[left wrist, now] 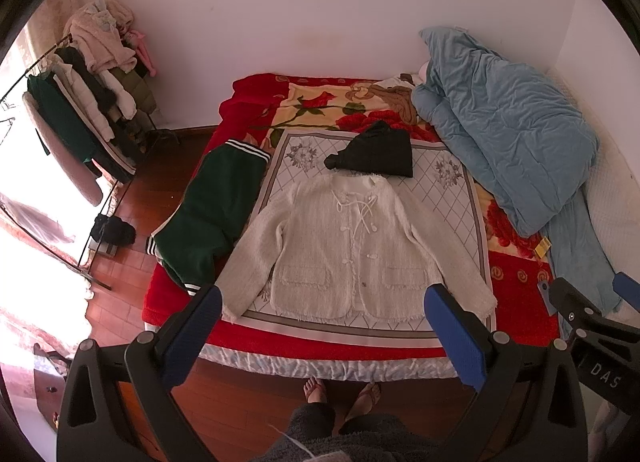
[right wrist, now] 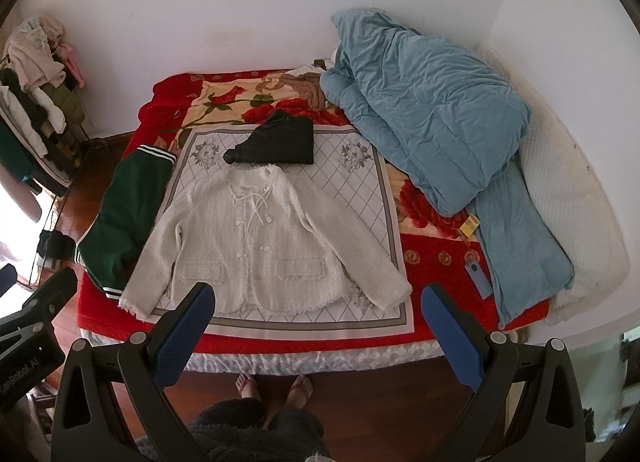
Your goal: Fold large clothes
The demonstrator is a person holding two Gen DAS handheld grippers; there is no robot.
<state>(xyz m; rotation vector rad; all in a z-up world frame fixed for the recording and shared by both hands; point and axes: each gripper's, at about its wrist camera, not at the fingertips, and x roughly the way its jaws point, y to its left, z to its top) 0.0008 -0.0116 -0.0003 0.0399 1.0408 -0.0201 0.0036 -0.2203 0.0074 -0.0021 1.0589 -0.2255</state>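
- Both of my grippers hang above the foot of the bed: the left gripper (left wrist: 322, 326) and the right gripper (right wrist: 318, 324) each have their blue-padded jaws spread wide with nothing between them, so I judge no fold has begun.
- Past the pads lies the cream, fuzzy button-front cardigan (left wrist: 352, 246), face up, flat, sleeves angled out and down, hem toward me. I read that as laid out ready for folding.
- It rests on a pale square cloth with a grey lattice print (right wrist: 360, 182), which gives a smooth working patch over the red floral blanket (left wrist: 516, 278).
- Touching the collar is a folded black garment (left wrist: 376, 156); it may crowd a fold toward the neck.
- Beside the cardigan's left sleeve lie dark green trousers with white stripes (left wrist: 216, 214), close enough to snag.
- Well to the right sits a bunched light-blue quilt (right wrist: 432, 118), with a small blue flat object (right wrist: 478, 276) near its edge.
- A person's sandalled feet (right wrist: 276, 386) stand at the bed's foot.
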